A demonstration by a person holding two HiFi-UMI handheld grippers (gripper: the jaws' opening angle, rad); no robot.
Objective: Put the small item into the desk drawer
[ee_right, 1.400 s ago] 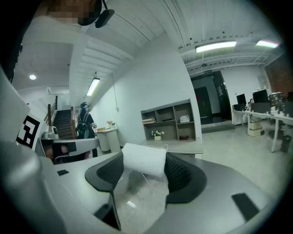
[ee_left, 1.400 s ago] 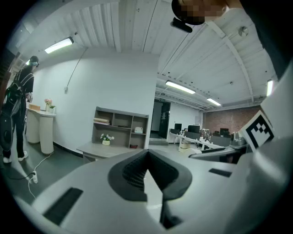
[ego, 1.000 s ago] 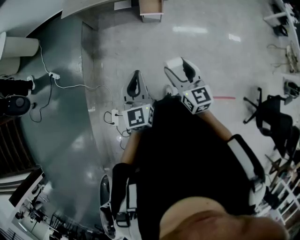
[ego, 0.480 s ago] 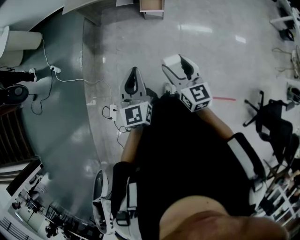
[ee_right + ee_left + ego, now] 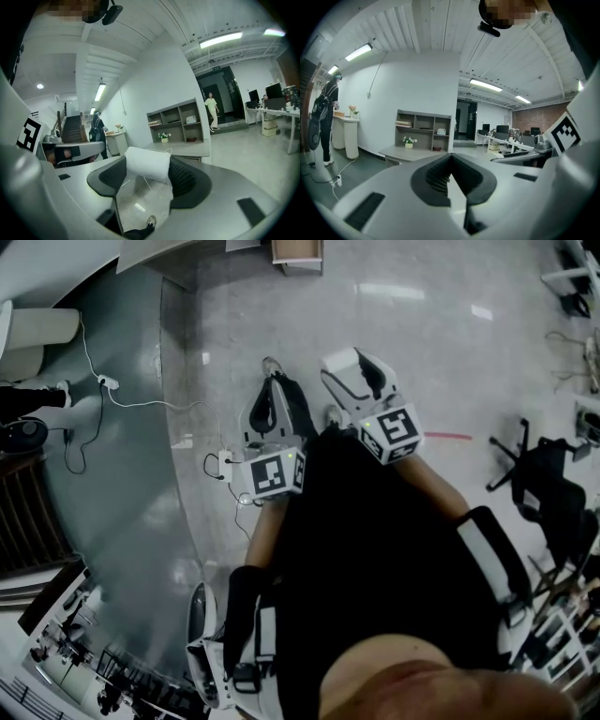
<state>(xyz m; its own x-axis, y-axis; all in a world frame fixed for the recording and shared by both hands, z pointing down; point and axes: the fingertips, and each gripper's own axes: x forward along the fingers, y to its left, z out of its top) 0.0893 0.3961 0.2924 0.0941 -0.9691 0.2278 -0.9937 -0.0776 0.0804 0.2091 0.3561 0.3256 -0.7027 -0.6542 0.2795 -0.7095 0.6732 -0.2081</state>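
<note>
Small white roll [image 5: 146, 163], thin cord [image 5: 145, 183] trailing below it, clamped crosswise between the fingers of the right gripper [image 5: 147, 171], high near their tips and well above the floor. Seen through the gap under the roll: glossy pale floor [image 5: 140, 206] and the toe of a shoe [image 5: 151, 221]. Held out in front of the body in the head view, right gripper [image 5: 359, 381] forward of the left gripper [image 5: 272, 411], both over pale tiles. Left gripper [image 5: 450, 161] clenched on itself, fingers meeting at the tips with nothing between them. Straight ahead of both grippers, well apart from them, a low grey surface [image 5: 183, 149] with an open shelf unit [image 5: 178, 121] behind it; same surface [image 5: 407, 153] and shelf unit [image 5: 423, 131] in the left gripper view. Farther off, a person in pale clothes [image 5: 212, 110] by a dark doorway, another with a backpack [image 5: 324, 117] near a white counter. Office chair [image 5: 544, 476] off to the right on the tiles.
</note>
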